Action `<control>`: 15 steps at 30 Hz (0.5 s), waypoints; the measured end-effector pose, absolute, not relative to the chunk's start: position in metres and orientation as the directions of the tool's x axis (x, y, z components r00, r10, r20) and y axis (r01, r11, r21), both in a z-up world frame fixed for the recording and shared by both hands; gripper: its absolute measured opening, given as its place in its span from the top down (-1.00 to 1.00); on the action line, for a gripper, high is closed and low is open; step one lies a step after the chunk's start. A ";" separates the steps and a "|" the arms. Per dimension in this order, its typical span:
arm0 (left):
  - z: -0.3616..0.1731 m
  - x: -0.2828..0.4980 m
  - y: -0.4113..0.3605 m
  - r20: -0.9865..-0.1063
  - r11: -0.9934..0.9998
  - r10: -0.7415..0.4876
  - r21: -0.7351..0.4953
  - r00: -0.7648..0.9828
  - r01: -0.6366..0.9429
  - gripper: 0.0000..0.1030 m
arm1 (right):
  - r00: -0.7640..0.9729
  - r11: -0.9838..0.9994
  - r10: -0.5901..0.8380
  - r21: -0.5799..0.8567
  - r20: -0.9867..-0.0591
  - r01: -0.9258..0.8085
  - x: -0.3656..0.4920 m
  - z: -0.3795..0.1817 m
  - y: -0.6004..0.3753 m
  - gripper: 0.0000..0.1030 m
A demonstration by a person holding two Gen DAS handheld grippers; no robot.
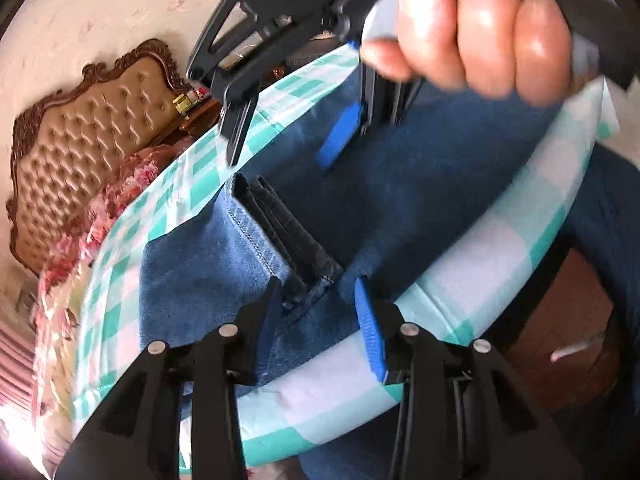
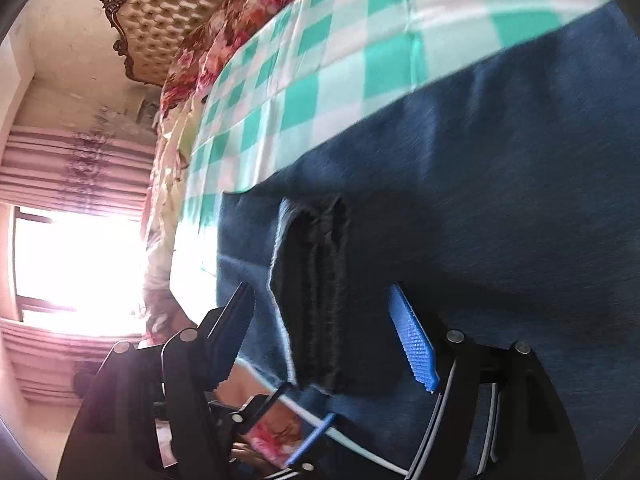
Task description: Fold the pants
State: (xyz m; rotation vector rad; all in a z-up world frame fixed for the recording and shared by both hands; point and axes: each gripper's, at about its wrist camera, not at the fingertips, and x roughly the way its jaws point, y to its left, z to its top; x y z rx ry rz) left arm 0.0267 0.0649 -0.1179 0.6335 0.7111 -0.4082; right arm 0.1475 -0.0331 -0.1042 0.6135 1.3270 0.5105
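Blue jeans (image 1: 400, 184) lie folded on a green-and-white checked cloth (image 1: 168, 216). A dark hem edge (image 1: 288, 236) lies across the lighter denim. My left gripper (image 1: 320, 320) is open just above the jeans near the cloth's front edge, its blue pads either side of the hem end. My right gripper (image 1: 292, 136), held by a hand (image 1: 472, 28), hovers open over the far part of the jeans. In the right wrist view the right gripper (image 2: 324, 332) is open around the dark hem (image 2: 316, 292) of the jeans (image 2: 500, 200), with the left gripper's fingers (image 2: 308, 444) below.
A tufted headboard (image 1: 92, 140) and flowered bedding (image 1: 116, 208) lie beyond the checked cloth (image 2: 320, 80). A bright window with striped curtains (image 2: 72, 264) is to the left in the right wrist view. The person's leg in dark jeans (image 1: 608, 216) stands at the right edge.
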 end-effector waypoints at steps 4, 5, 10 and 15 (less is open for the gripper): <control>-0.119 0.028 0.066 -0.701 0.743 -0.086 0.428 0.707 0.515 0.05 | 0.185 0.755 0.646 0.655 -0.740 -0.015 0.144 -0.101 -0.038 -0.33; -0.116 0.027 0.068 -0.706 0.757 -0.096 0.406 0.702 0.512 0.02 | 0.185 0.755 0.647 0.655 -0.740 -0.017 0.143 -0.101 -0.039 -0.33; -0.120 0.036 0.067 -0.700 0.761 -0.063 0.428 0.711 0.488 -0.03 | 0.183 0.753 0.648 0.658 -0.739 -0.009 0.145 -0.104 -0.039 -0.33; -0.126 0.043 0.058 -0.695 0.726 -0.030 0.479 0.718 0.494 0.13 | 0.170 0.750 0.655 0.660 -0.736 -0.030 0.139 -0.102 -0.039 -0.33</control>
